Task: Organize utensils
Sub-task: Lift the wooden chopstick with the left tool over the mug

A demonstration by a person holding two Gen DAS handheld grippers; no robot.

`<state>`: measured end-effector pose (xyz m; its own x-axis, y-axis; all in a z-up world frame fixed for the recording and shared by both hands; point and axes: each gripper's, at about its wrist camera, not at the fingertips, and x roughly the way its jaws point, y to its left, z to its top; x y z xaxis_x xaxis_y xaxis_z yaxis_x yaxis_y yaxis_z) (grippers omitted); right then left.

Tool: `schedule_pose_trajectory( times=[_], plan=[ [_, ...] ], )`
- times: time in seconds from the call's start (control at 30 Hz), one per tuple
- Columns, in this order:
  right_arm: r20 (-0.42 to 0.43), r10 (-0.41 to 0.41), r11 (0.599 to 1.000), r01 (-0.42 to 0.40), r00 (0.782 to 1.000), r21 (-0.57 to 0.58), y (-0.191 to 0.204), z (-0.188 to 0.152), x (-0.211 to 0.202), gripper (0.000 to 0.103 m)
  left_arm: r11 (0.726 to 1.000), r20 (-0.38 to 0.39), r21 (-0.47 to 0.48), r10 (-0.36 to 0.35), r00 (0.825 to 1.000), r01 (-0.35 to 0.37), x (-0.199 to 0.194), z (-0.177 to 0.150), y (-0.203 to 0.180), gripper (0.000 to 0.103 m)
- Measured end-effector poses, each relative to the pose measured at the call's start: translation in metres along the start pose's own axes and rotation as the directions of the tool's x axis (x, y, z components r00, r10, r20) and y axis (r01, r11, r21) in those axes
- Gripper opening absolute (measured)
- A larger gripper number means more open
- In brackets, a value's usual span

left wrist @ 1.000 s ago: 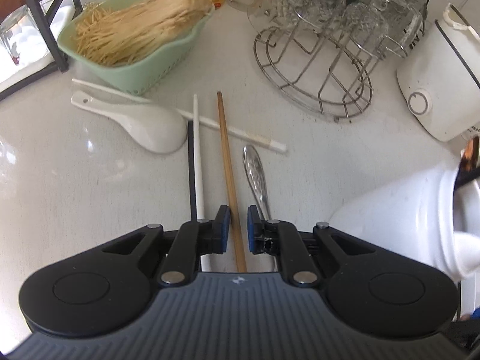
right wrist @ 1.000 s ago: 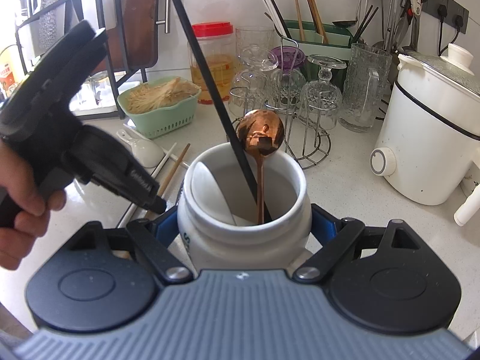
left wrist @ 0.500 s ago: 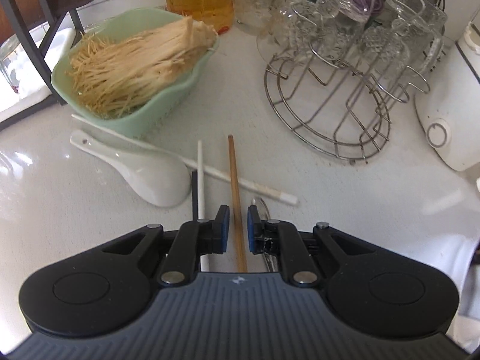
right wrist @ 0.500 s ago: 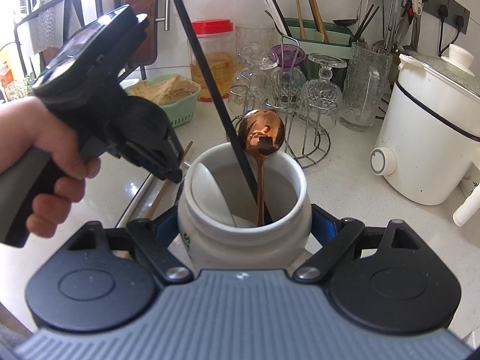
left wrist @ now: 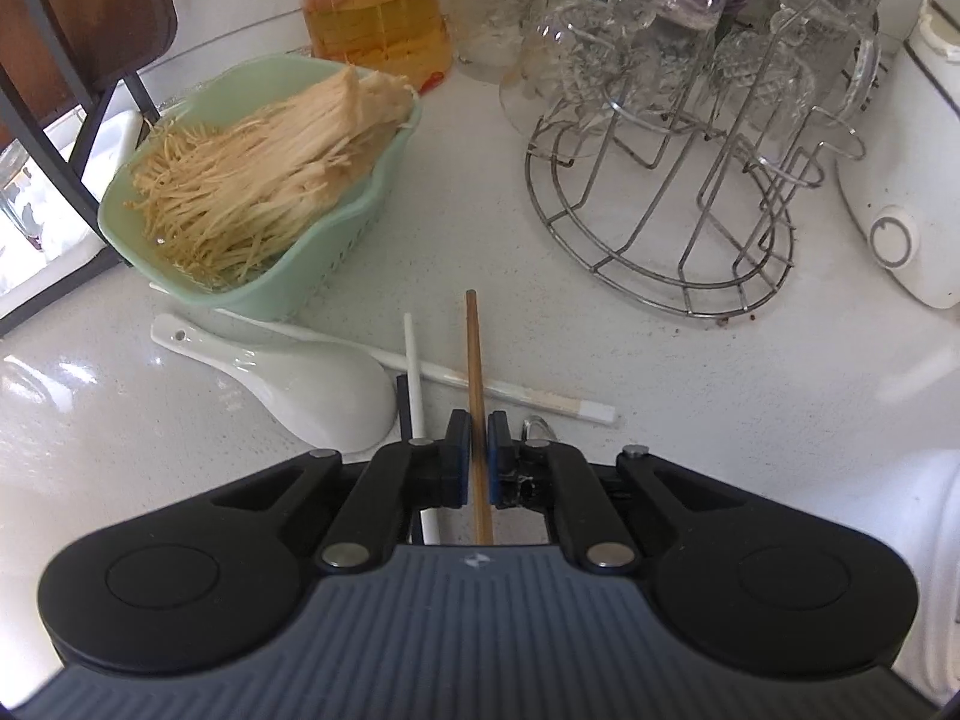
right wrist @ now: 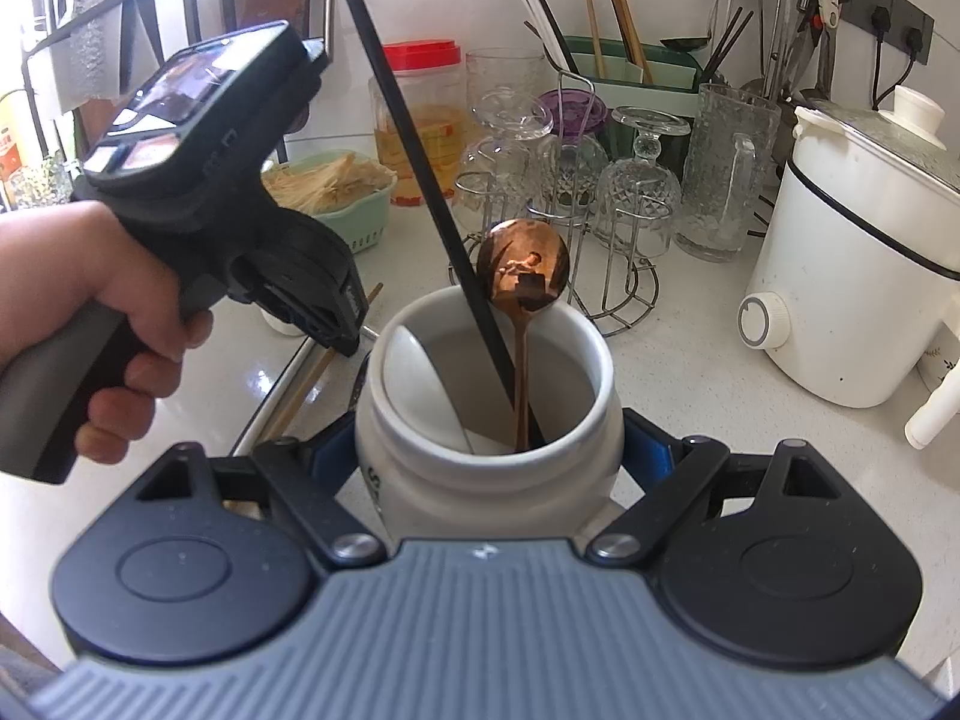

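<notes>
A brown wooden chopstick [left wrist: 473, 348] lies on the white counter and runs between the pads of my left gripper [left wrist: 478, 426]. Its jaws are closing and the pads press on the stick. Beside it lie a white chopstick [left wrist: 414, 366], a second white chopstick [left wrist: 540, 401] crossing under them, a white ceramic spoon [left wrist: 312, 390] and a partly hidden metal spoon [left wrist: 536, 426]. My right gripper [right wrist: 489, 450] is shut on a white jar [right wrist: 420, 480], which holds a copper spoon [right wrist: 528, 264], a black chopstick [right wrist: 408, 138] and a white spoon [right wrist: 420, 384]. A hand [right wrist: 90, 300] holds the left gripper [right wrist: 354, 342] just left of the jar.
A green basket of enoki mushrooms [left wrist: 264, 180] stands at the back left, with a jar of yellow liquid [left wrist: 378, 6] behind it. A wire rack of glasses [left wrist: 660, 210] fills the back right. A white cooker [right wrist: 858, 276] stands to the right, and a green utensil holder [right wrist: 630, 66] by the wall.
My left gripper moved forward along the brown chopstick toward the basket, and its jaws narrowed onto the stick. The right gripper and the jar kept still.
</notes>
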<state>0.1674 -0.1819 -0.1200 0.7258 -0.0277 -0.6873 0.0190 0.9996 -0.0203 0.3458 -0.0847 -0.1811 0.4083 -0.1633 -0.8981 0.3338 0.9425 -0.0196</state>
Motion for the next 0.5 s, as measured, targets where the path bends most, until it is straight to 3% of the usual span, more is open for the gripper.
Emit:
schedule_pose_trajectory(
  times=[0.5],
  plan=[
    [-0.007,-0.003,1.0,0.003,1.0,-0.007,0.0,0.002,0.0,0.091,0.988,0.136,-0.106,-0.097,0.986,0.112,-0.076,-0.005,0.021,0.006]
  ],
)
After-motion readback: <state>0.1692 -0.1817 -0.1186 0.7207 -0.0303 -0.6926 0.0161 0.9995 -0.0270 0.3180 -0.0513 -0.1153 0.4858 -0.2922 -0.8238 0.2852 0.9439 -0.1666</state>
